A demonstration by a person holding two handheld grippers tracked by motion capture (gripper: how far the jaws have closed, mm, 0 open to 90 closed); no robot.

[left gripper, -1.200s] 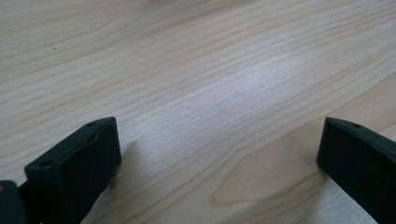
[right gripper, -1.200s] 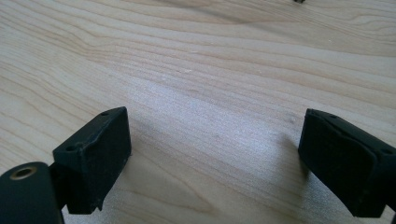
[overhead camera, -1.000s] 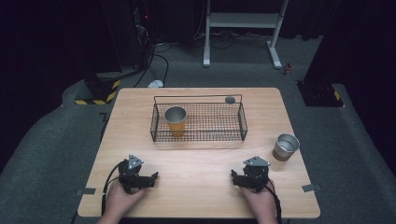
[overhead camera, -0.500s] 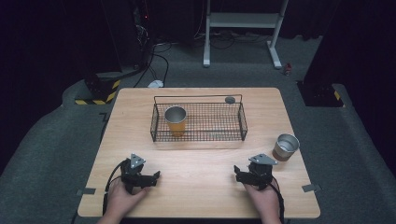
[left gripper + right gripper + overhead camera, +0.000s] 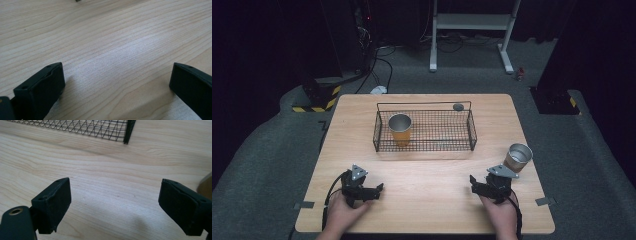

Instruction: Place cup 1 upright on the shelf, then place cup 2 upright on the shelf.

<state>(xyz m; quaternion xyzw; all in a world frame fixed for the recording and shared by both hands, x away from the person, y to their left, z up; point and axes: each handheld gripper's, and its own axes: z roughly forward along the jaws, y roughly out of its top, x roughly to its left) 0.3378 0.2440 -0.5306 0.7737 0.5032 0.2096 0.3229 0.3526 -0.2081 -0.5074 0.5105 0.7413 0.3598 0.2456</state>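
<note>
A black wire basket (image 5: 424,131) stands at the table's middle, with an orange, metal-lined cup (image 5: 400,128) upright in its left end. A second, similar cup (image 5: 517,157) stands on the table to the right of the basket. My left gripper (image 5: 374,190) rests low at the front left, jaws wide open over bare wood (image 5: 117,82). At the front right, my right gripper (image 5: 476,184) is open too, just left of and nearer than the second cup. In the right gripper view (image 5: 115,200) the basket's corner (image 5: 127,131) lies ahead and the cup's edge (image 5: 206,186) is at the right.
A small dark round object (image 5: 458,106) lies on the wooden table (image 5: 427,210) behind the basket's right end. Grey carpet surrounds the table. A white stand (image 5: 472,30) and cables are beyond the far edge.
My right gripper has drifted slightly to the right, closer to the cup on the table. The left gripper has barely moved. Both stay open.
</note>
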